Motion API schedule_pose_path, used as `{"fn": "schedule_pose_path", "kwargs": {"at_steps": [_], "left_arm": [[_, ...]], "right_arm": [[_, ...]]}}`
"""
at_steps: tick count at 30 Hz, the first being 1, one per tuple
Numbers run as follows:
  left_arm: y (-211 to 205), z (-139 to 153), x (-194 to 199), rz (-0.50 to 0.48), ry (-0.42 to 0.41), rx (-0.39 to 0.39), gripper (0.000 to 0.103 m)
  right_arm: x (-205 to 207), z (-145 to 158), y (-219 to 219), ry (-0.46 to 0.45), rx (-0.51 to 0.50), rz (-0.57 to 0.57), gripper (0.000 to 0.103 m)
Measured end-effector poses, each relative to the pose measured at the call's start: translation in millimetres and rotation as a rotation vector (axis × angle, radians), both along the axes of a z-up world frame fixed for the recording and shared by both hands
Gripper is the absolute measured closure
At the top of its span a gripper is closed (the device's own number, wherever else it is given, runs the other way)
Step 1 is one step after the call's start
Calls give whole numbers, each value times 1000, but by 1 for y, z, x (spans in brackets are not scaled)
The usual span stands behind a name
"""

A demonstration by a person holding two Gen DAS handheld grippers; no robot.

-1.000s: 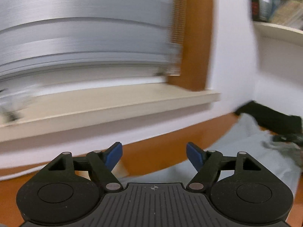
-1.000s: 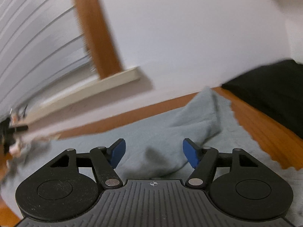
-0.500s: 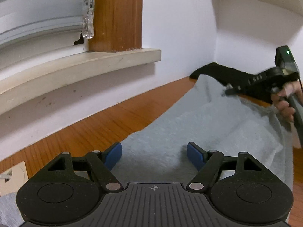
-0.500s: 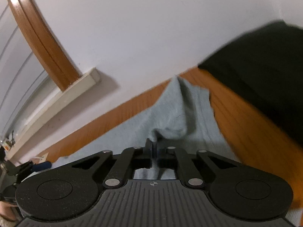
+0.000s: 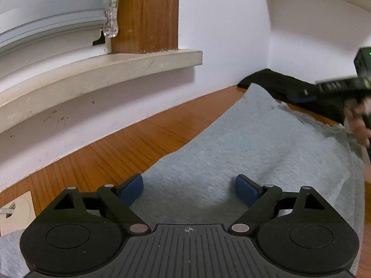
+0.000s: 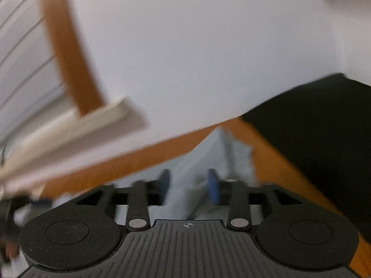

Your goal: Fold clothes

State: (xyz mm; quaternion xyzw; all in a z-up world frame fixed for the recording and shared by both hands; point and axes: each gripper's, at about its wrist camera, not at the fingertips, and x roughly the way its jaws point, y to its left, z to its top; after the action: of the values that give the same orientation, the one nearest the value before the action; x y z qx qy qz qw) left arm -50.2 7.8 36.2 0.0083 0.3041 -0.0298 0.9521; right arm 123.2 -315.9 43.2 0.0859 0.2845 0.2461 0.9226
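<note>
Across the lower middle of the left wrist view, the left tongs stand wide apart just above the light grey garment, which lies spread on the wooden counter below a window sill. At the right edge, a blurred hand holds the right tongs near a black cloth. Low in the blurred right wrist view, these tongs sit partly apart with a raised fold of garment between their blue pads.
</note>
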Motion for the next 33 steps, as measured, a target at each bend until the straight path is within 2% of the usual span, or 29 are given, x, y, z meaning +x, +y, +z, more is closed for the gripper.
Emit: {"fn": "schedule_pose_path", "kwargs": {"at_steps": [2,5,8,16,20,23,25,27,29,33], "left_arm": [[0,0,-1,1,-2,3,7],[0,1,-2,-1,-7,2,3],[0,0,-1,3,-5,1,3],[12,5,-16,42,-24,-9,0],[38,22,-59,141,-58,37,0],[68,32,-115,235,-106,-40,1],[88,39,-152,298,-138,-91,5],[108,46,-188,359,-168,-138,15],[115,45,-209,391,-162,-142,43],[121,41,-219,412,-131,-162,45]], "right_arm": [[-10,-4,14,2,4,71,58],[-17,-12,36,6,-29,146,55],[-15,-18,50,-9,-103,154,54],[-9,-27,42,1,-75,165,38],[-12,-26,42,-1,-75,174,35],[-14,-25,45,-6,-92,170,34],[-15,-25,46,-9,-102,170,33],[-15,-25,47,-12,-109,170,33],[-16,-25,48,-12,-110,167,32],[-16,-25,47,-9,-102,164,32]]}}
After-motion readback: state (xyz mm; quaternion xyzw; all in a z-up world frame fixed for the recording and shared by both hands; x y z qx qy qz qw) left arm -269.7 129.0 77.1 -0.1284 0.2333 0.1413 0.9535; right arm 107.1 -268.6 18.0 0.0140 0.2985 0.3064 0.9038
